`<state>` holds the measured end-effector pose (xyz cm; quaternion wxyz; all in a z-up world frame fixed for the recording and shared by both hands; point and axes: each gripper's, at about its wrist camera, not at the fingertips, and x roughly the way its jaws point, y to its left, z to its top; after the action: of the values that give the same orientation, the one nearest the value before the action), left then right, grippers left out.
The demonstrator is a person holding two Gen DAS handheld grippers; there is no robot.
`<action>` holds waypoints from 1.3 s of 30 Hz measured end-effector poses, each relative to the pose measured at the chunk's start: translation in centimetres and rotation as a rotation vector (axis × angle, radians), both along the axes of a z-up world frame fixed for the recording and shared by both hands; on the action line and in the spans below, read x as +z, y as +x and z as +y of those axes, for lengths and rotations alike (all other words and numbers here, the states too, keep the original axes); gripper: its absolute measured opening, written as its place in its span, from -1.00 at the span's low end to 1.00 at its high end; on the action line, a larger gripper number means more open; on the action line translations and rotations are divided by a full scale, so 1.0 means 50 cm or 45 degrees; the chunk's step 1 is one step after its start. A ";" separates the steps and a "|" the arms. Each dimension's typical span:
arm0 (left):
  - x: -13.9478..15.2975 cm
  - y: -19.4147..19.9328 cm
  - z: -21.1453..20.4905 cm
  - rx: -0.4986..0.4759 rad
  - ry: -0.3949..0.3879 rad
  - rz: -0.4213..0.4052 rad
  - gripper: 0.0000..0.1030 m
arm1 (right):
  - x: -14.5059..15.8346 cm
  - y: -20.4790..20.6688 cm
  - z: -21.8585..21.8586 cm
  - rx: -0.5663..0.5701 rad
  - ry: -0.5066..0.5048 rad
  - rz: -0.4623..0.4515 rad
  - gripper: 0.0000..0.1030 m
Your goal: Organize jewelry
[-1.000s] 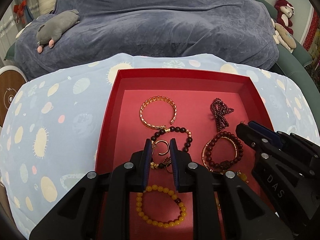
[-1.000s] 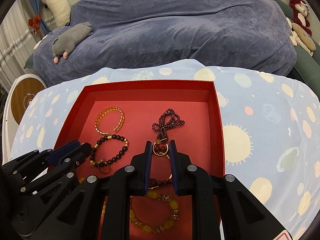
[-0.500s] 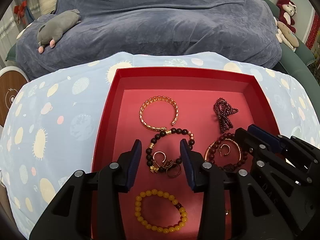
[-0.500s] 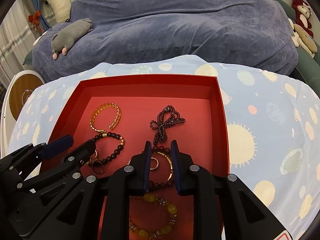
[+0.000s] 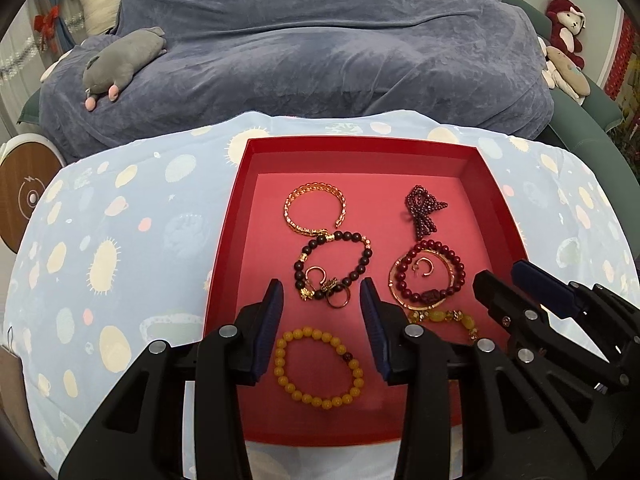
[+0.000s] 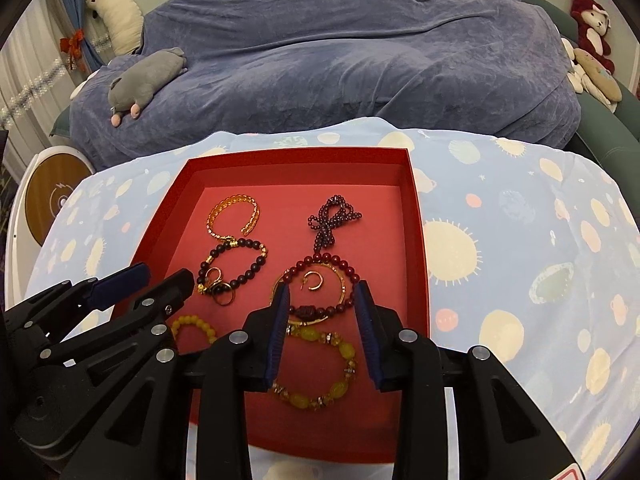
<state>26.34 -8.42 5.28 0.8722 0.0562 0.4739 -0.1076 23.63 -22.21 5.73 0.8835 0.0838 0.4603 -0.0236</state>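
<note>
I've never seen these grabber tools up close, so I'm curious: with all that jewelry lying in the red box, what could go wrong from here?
1. Small rings lie tangled on the dark bead bracelet; lifting one may drag the other.
2. A small gold hoop sits inside the red bead bracelet, whose near side lies between the right gripper's opening fingers; closing here could catch the wrong piece.
3. The two grippers sit close together over the red box and could bump.

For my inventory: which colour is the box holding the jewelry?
Red box, clearest in the left wrist view.
</note>
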 end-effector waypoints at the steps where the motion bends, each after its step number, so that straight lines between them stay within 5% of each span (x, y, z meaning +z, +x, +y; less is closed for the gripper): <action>1: 0.004 -0.009 0.003 0.002 -0.002 0.000 -0.25 | 0.006 -0.011 0.001 -0.004 0.003 -0.004 -0.35; 13: 0.035 -0.128 0.036 0.024 -0.001 -0.014 -0.01 | 0.047 -0.135 0.021 -0.034 0.008 -0.022 -0.24; 25: 0.029 -0.207 0.068 0.071 0.042 -0.008 0.43 | 0.040 -0.219 0.026 -0.062 -0.037 -0.003 0.04; 30: 0.027 -0.226 0.084 0.116 0.036 -0.002 0.59 | 0.038 -0.242 0.016 -0.087 -0.018 0.003 0.36; 39: 0.026 -0.245 0.095 0.139 0.053 -0.003 0.69 | 0.043 -0.265 0.021 -0.096 -0.048 -0.015 0.62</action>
<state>14.10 -3.67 6.58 0.8760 0.0485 0.4772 -0.0499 10.36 -21.17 7.86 0.8861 0.0844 0.4510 -0.0649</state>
